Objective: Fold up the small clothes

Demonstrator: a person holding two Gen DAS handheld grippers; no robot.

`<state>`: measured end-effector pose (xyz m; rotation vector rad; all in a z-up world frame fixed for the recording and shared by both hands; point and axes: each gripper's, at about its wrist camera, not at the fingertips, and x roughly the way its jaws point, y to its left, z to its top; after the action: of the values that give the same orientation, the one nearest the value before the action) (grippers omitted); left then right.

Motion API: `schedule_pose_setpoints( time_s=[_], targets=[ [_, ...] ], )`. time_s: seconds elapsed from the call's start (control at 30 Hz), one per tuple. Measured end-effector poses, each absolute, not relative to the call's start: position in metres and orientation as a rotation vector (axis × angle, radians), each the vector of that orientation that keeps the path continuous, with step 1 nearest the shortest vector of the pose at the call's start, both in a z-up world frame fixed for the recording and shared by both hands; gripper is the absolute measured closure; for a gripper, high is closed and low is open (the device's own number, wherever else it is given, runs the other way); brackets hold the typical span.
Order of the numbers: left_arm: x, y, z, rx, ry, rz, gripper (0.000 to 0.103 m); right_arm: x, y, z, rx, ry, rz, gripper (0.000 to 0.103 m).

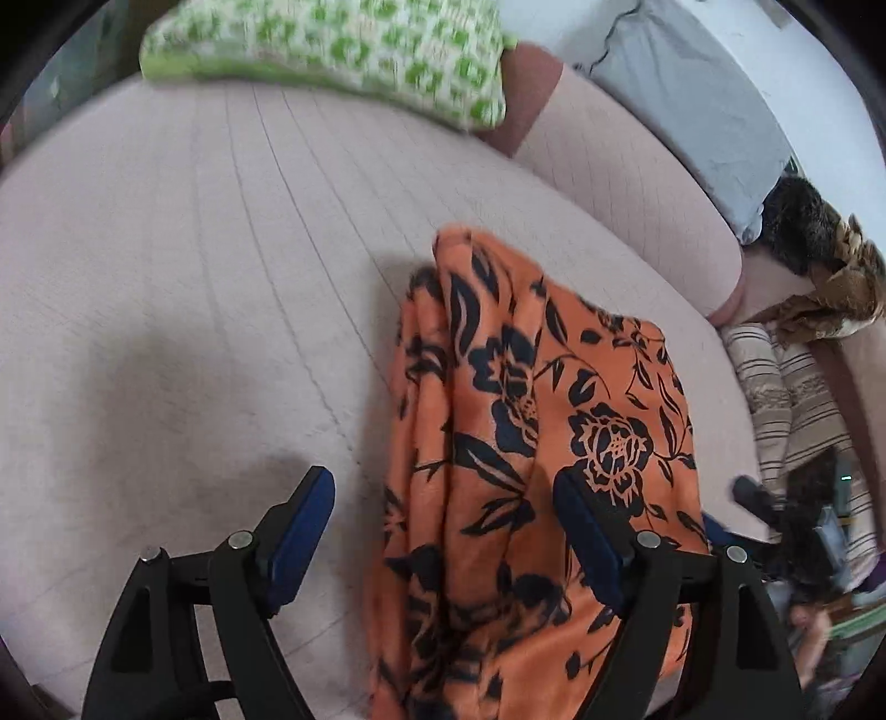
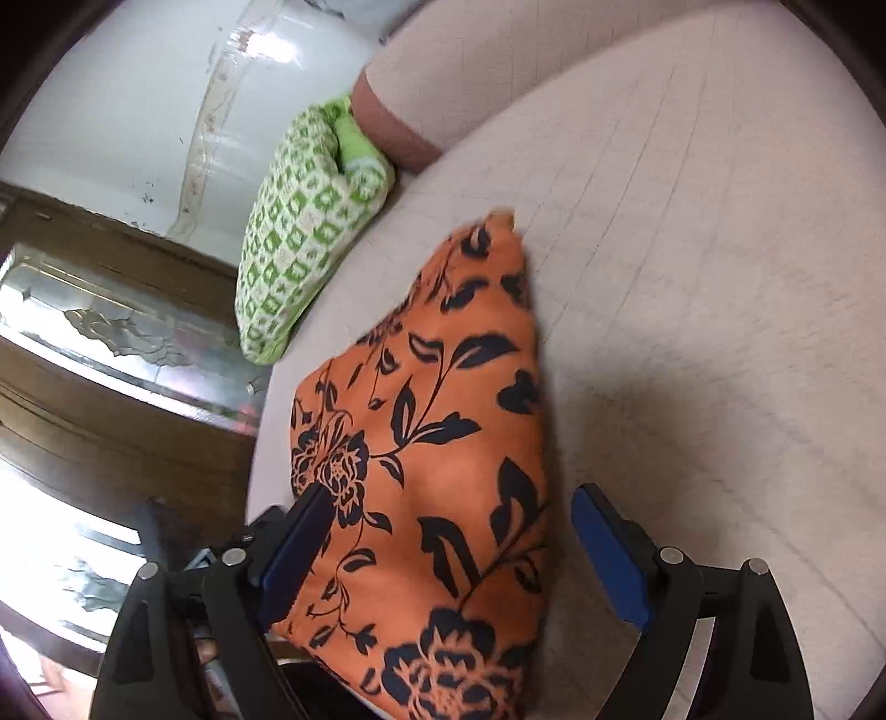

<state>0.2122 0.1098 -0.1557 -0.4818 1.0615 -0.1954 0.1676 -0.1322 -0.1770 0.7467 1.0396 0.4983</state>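
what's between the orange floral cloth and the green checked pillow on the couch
Nothing: only bare pinkish couch seat separates the orange floral cloth from the green checked pillow. Both wrist views show that gap.

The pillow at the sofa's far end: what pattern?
Green-and-white checked pillow, clearest in the right wrist view.

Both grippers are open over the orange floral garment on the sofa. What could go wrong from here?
1. The orange floral garment lies bunched in ridges, so a pinch may catch several layers.
2. It lies close to the seat cushion edge and could slide off if tugged.
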Motion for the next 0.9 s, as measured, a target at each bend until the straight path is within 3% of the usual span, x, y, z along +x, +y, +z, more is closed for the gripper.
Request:
schedule_pose_setpoints(
  time_s=[0.07,0.13,0.17,0.2,0.27,0.37,0.67,0.8,0.9],
  targets=[
    [0.217,0.115,-0.168,-0.542,1.094,-0.212,0.021,0.179,-0.123,-0.190,0.729,1.075,0.495,0.014],
    [0.215,0.111,-0.165,-0.501,1.085,-0.214,0.024,0.186,-0.114,-0.199,0.734,1.094,0.496,0.037],
    [0.214,0.107,-0.163,-0.465,1.092,-0.225,0.036,0.188,-0.106,-0.200,0.717,1.113,0.511,0.056],
    [0.214,0.102,-0.165,-0.449,1.111,-0.264,0.060,0.188,-0.101,-0.202,0.704,1.130,0.520,0.060],
    [0.212,0.103,-0.163,-0.465,1.110,-0.268,0.065,0.187,-0.097,-0.194,0.661,1.117,0.527,0.068],
    [0.204,0.105,-0.143,-0.473,1.071,-0.280,0.072,0.181,-0.094,-0.168,0.595,1.074,0.557,0.070],
    [0.183,0.071,-0.037,-0.381,0.846,-0.370,0.072,0.183,-0.149,-0.052,0.468,0.854,0.593,0.071],
    [0.194,0.060,-0.042,-0.323,0.857,-0.379,0.072,0.195,-0.188,-0.046,0.488,0.827,0.561,0.071],
    [0.206,0.052,-0.073,-0.302,0.916,-0.369,0.069,0.208,-0.214,-0.072,0.532,0.863,0.518,0.070]
  ],
)
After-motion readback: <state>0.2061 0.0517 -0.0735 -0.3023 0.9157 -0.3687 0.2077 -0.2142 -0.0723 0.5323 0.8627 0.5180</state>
